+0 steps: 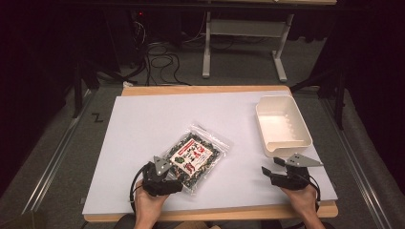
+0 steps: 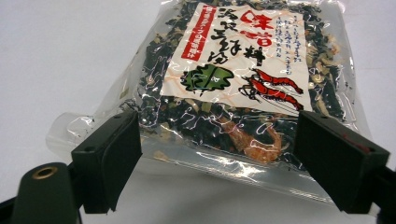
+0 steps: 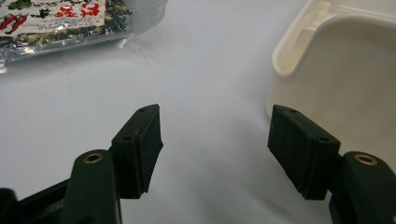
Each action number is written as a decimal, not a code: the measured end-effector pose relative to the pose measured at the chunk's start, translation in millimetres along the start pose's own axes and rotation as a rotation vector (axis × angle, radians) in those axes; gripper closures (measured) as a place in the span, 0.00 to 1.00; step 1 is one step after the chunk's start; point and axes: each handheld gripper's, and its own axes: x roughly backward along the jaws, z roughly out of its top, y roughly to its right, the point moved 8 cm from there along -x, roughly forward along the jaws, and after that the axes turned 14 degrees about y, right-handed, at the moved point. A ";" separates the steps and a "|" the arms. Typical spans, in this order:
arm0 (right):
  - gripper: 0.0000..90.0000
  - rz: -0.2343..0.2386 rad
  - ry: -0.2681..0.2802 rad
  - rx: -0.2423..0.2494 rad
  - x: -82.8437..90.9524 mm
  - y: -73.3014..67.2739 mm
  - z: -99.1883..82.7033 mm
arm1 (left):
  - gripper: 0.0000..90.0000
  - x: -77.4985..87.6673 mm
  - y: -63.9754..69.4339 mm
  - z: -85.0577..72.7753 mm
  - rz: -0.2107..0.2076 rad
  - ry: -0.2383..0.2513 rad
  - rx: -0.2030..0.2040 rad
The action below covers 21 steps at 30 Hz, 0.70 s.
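A clear bag of dark dried seaweed and shrimp [image 1: 196, 156] with a white and red label lies flat near the middle of the white sheet [image 1: 148, 119]. My left gripper [image 1: 175, 181] is at the bag's near corner. In the left gripper view its jaws stand wide open, one on each side of the bag's [image 2: 233, 79] near end, and the pads [image 2: 119, 154] do not press on it. My right gripper [image 1: 270, 166] is open over bare sheet just short of the white tray [image 1: 282, 126]. Nothing lies between its pads [image 3: 149, 140], and the tray's wall [image 3: 336, 70] is close on their right.
The white sheet covers a wooden tabletop [image 1: 205, 89], whose edge shows at the far and near sides. The tray holds nothing. Beyond the far edge, cables [image 1: 162, 62] and a white table frame [image 1: 206, 47] are on the floor.
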 end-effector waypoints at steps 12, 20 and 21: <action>0.43 0.056 -0.003 0.009 -2.8 -8.5 -0.5 | 0.17 1.1 -0.2 -1.6 0.007 0.000 -0.001; 0.39 0.003 0.011 0.090 -2.0 -8.3 4.8 | 0.17 -0.5 -0.7 -1.5 0.017 -0.003 -0.002; 0.38 0.004 0.011 0.090 -2.1 -8.8 5.2 | 0.17 -0.6 -0.3 -1.7 0.015 -0.001 -0.003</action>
